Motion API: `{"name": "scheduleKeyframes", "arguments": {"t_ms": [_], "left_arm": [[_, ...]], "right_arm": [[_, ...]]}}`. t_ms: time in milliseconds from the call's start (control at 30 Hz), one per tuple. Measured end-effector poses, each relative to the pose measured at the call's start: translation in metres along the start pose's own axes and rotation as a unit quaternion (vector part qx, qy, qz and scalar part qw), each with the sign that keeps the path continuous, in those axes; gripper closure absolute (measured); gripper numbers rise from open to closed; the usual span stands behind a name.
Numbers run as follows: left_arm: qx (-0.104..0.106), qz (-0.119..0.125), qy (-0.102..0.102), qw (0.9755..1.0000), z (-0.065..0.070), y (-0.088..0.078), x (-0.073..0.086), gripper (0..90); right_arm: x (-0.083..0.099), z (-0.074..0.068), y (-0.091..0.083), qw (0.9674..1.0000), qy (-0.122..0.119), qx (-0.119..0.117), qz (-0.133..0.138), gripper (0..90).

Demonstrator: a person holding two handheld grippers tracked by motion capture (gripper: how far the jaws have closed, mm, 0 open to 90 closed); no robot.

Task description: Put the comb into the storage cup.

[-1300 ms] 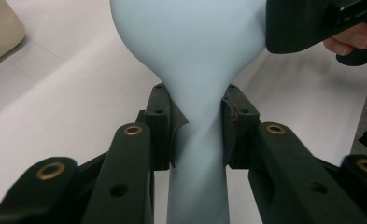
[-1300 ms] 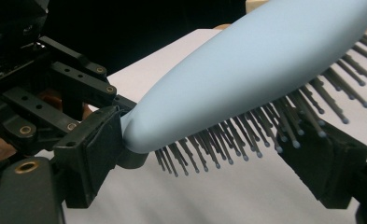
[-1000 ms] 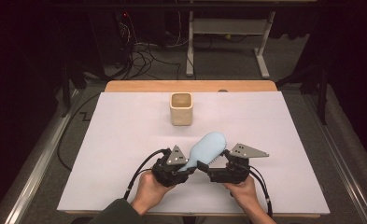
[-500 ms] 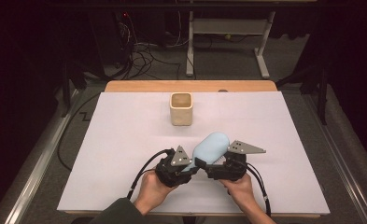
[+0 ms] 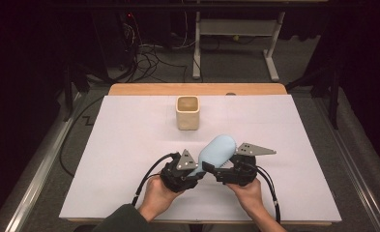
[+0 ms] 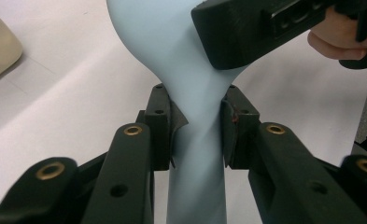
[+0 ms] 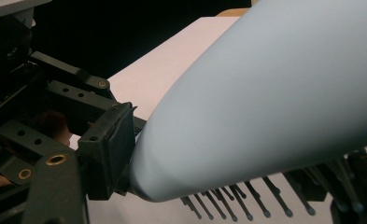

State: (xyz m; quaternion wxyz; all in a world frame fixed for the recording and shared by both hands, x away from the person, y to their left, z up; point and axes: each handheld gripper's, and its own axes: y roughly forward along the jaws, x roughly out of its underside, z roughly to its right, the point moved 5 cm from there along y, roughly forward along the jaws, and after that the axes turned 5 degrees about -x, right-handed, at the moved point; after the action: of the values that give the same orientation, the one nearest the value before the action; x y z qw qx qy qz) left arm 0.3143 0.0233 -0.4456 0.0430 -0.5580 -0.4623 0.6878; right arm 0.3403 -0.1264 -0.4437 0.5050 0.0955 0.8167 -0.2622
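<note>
Pale blue hairbrush (image 6: 190,70): smooth matt plastic, thin dark bristles with ball tips. Left tongs (image 6: 197,126) and right tongs (image 5: 211,170): matt black plastic, brass-coloured rivets. Beige cup (image 5: 187,112): smooth, softly matt. Table (image 5: 129,130): white matt paper-like sheet, bare wood at far edge.

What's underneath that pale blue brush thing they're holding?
Under the blue brush, dark bristles with rounded tips point down toward the white table. The brush body covers the bristles' roots.
</note>
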Motion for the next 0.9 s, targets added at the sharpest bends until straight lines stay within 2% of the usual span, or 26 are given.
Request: {"name": "scheduleKeyframes", "arguments": {"t_ms": [433,533,900], "left_arm": [[-0.003,0.000,-0.001,1.0000,0.000,-0.001,-0.003,69.1],[-0.004,-0.001,-0.002,1.0000,-0.001,-0.001,-0.003,69.0],[-0.005,0.002,-0.005,1.0000,-0.004,-0.005,-0.003,69.0]], "right_arm": [[-0.004,-0.003,-0.002,1.0000,0.002,-0.006,0.000,34.0],[-0.008,-0.005,-0.002,0.9999,-0.002,-0.009,-0.006,38.8],[-0.014,-0.010,0.000,0.9997,0.000,-0.019,-0.017,45.4]]}}
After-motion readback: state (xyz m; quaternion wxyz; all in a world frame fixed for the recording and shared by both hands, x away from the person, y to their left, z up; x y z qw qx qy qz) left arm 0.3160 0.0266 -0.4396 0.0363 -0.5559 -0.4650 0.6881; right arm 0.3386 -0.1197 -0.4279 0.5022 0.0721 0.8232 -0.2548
